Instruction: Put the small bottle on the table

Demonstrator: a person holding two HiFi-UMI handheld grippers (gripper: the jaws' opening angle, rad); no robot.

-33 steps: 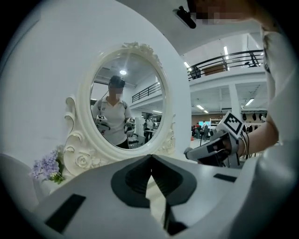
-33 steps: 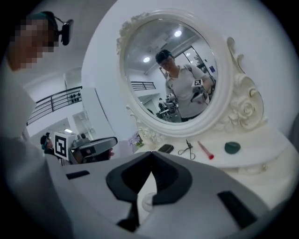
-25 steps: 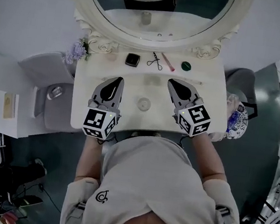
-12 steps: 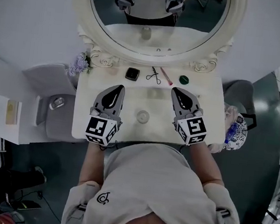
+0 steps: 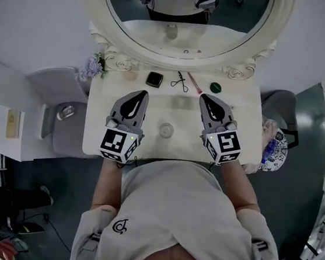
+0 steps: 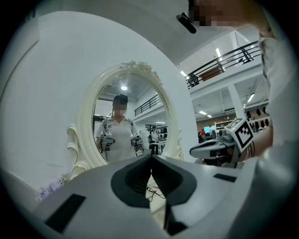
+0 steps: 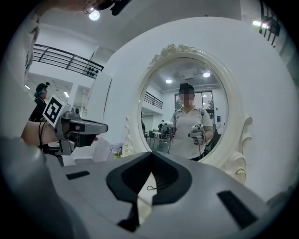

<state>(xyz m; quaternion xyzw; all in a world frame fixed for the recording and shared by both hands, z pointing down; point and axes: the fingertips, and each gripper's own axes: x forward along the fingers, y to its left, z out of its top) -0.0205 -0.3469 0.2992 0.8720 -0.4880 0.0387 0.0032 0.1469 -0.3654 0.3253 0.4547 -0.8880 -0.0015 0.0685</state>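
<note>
2 claws pressed together, empty: left claw [image 5: 139, 96], right claw [image 5: 205, 99], held over the surface [image 5: 243, 116]. Small bottle [image 5: 166, 130] stands between them (apparently already placed). Risk: a sideways claw swing topples it. Compact [image 5: 153, 79], scissor-like tool [image 5: 180, 81], pink stick [image 5: 194, 84] and green cap [image 5: 215, 87] lie near the mirror [image 5: 185, 17], obstructing nothing.

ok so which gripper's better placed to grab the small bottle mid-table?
Left, marginally. The small bottle stands between both, closer to the left gripper than to the right gripper. Both are shut and empty, tips past the bottle, so either would likely need to open and pull back.
</note>
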